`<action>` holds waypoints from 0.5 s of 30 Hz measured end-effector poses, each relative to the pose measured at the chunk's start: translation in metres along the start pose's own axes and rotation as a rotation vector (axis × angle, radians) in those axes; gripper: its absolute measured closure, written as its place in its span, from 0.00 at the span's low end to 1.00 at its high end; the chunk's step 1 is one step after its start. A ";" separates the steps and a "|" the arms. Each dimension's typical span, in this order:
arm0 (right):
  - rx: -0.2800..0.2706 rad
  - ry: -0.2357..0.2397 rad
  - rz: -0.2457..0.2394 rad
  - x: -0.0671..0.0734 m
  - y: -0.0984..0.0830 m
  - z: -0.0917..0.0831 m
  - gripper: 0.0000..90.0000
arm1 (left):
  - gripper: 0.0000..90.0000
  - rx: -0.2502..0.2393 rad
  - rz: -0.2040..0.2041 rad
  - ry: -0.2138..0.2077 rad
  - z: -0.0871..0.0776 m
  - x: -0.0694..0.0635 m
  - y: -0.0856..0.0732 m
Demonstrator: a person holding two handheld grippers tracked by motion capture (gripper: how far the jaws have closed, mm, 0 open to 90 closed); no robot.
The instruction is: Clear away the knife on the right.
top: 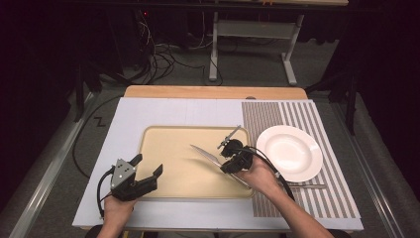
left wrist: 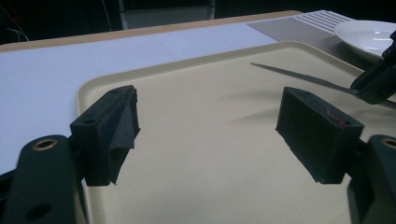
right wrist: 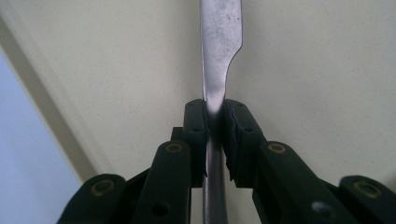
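We are holding a knife in our right gripper, its jaws clamped on the metal where the blade narrows into the handle. We are carrying it above the tan tray, blade pointing toward the tray's middle, and it looks clear of the surface rather than resting on it. Our left gripper is waiting at the tray's near left corner with its jaws spread wide and nothing between them. A white plate is sitting on the striped mat to the right, and another piece of cutlery is lying just in front of it. As we judge it, the pick-up is done and setting the knife down is what is left.
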State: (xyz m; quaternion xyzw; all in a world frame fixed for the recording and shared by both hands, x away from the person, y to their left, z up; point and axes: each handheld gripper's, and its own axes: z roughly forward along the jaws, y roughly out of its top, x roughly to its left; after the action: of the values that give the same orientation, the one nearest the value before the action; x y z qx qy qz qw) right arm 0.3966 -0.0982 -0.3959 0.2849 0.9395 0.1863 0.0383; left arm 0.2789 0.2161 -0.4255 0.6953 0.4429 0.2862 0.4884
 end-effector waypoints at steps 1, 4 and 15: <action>0.001 -0.002 0.000 0.000 0.000 0.001 0.90 | 0.25 0.001 0.000 0.000 0.000 0.000 0.000; 0.006 -0.012 -0.010 0.001 -0.001 0.007 0.90 | 0.25 0.002 0.002 0.001 0.000 0.000 0.000; -0.004 -0.048 -0.013 0.001 -0.003 0.018 0.90 | 0.25 0.005 0.003 0.006 0.000 0.000 0.000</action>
State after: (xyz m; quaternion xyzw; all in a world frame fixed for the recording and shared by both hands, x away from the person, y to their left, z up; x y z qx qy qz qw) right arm 0.3969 -0.0940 -0.4133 0.2831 0.9397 0.1812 0.0626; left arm 0.2792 0.2162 -0.4259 0.6962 0.4439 0.2881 0.4850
